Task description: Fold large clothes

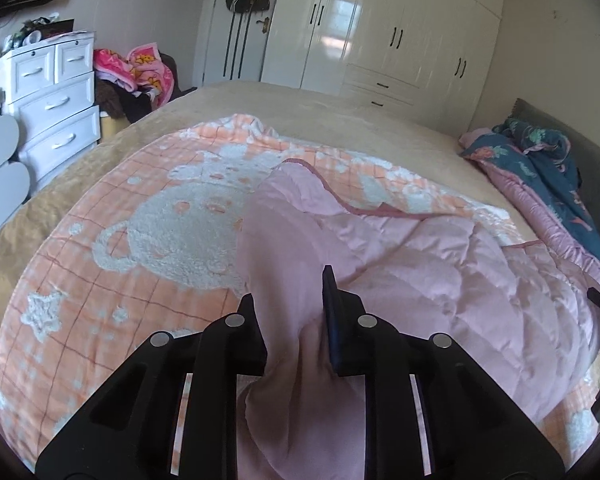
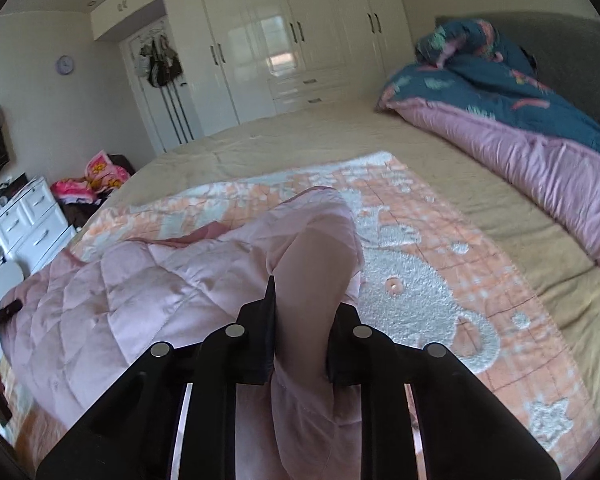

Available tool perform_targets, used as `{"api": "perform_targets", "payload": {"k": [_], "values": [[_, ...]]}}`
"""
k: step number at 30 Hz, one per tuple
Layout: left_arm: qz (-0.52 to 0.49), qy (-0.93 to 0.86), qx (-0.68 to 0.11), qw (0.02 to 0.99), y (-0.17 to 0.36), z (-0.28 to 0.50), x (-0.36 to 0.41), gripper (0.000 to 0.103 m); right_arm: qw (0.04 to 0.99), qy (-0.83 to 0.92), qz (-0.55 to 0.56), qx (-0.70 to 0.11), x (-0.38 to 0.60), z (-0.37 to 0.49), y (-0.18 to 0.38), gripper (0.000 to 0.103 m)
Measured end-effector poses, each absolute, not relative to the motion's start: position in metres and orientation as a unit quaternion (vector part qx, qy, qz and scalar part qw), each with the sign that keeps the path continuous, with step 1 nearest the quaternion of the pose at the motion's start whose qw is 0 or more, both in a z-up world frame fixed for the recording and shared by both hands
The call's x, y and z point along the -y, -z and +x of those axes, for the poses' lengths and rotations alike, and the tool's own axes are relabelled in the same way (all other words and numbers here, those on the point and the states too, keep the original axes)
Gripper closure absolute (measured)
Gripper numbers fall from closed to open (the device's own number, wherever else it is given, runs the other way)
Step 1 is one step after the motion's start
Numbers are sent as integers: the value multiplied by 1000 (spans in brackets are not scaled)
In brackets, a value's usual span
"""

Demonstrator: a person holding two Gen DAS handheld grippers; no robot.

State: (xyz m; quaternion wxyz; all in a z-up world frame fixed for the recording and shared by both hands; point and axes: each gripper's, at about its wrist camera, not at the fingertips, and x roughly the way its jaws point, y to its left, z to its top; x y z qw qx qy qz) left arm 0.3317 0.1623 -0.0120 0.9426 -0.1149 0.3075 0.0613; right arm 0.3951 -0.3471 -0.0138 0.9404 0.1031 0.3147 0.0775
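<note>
Bedroom with white wardrobes, and on the tan bed [image 1: 340, 120] we've got both grippers, left [image 1: 290, 300] and right [image 2: 304, 300], pinching the pink quilted blanket [image 1: 440, 264] mid-fold over its peach bear-print side, so next probably carry it across and line up edges.

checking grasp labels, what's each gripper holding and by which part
Both hold the pink quilted blanket: the left gripper and the right gripper each pinch a bunched fold of its near edge.

pink quilt [image 1: 420, 264]: soft matt stitched cloth | peach blanket [image 1: 148, 216]: fuzzy, nubbly white pile | wardrobe [image 1: 380, 32], 12 o'clock: glossy white | left tool [image 1: 290, 312]: matt black plastic
</note>
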Motion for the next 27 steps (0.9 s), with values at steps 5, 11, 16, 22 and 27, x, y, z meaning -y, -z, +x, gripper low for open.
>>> {"api": "perform_targets", "payload": {"k": [5,11,16,22,27], "values": [[-107,-74,-327,936,22,349,-161,90,929,-59,112,-347,350,412,40,87],[-100,-88,-355,925,45,364,-158,90,916,-45,115,-381,350,419,72,86],[-97,-91,-369,920,55,364,-158,89,909,-40,121,-397,353,417,75,80],[-100,-109,-373,916,47,356,-157,73,911,-12,151,-384,364,398,59,27],[-130,-104,-359,918,25,337,-164,35,930,-22,148,-336,364,372,29,10]]}}
